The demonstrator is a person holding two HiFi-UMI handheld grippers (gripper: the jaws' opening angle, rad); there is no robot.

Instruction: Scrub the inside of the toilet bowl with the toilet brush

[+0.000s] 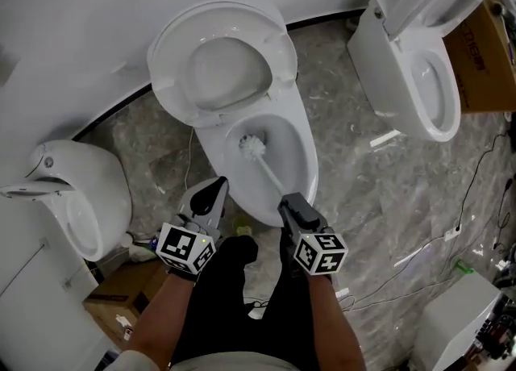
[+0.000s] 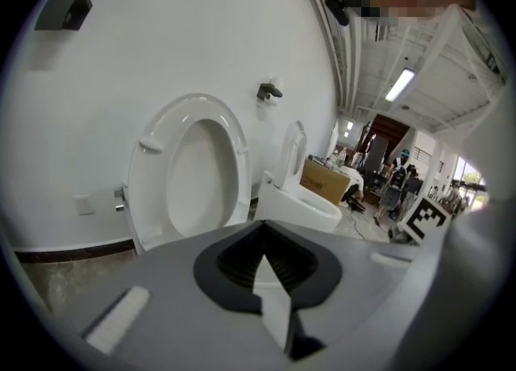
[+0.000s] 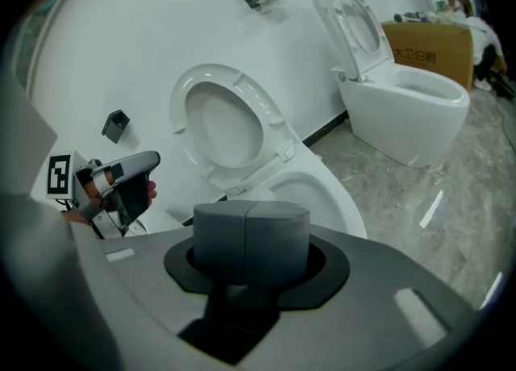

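The white toilet [image 1: 311, 169] stands in the middle of the head view, its seat and lid [image 1: 219, 61] raised against the wall. A toilet brush [image 1: 253, 147] has its white bristle head down inside the bowl. Its thin handle slants back to my right gripper [image 1: 289, 201], which is shut on it just over the bowl's front rim. My left gripper [image 1: 215, 189] hangs beside the bowl's front left edge, jaws together and holding nothing. In the right gripper view the jaws [image 3: 251, 231] are pressed together, the brush hidden; the bowl [image 3: 343, 197] and the left gripper [image 3: 129, 177] show beyond.
A second toilet [image 1: 419, 79] with a cardboard box [image 1: 486, 59] behind it stands at the right. Another white toilet [image 1: 81, 200] and a box [image 1: 121, 293] are at the left. Cables [image 1: 474, 192] and a white unit [image 1: 459, 313] lie on the marble floor at the right.
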